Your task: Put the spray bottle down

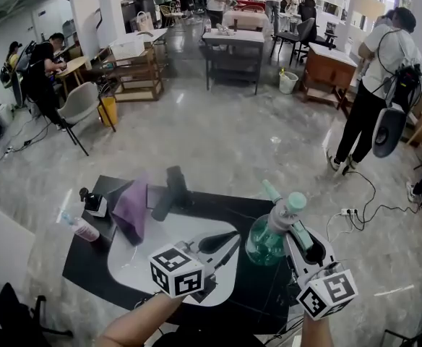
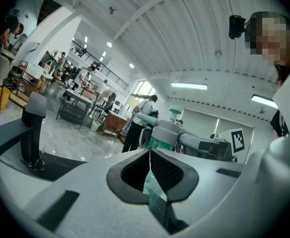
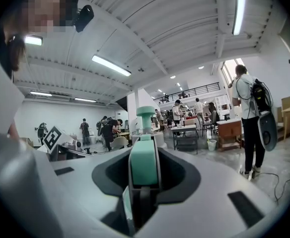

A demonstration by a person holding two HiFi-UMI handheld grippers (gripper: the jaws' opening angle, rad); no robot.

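A clear green spray bottle with a pale teal head hangs over the right part of the black table, held at its neck. My right gripper is shut on it. In the right gripper view the teal trigger part of the spray bottle fills the gap between the jaws. My left gripper hovers over the white oval mat, just left of the bottle. Its pads meet with nothing between them, and the bottle shows beyond them.
A purple cloth, a dark upright object, a small black device and a lying clear bottle are on the table's left and far part. People, chairs and tables stand around the grey floor; a cable and power strip lie at the right.
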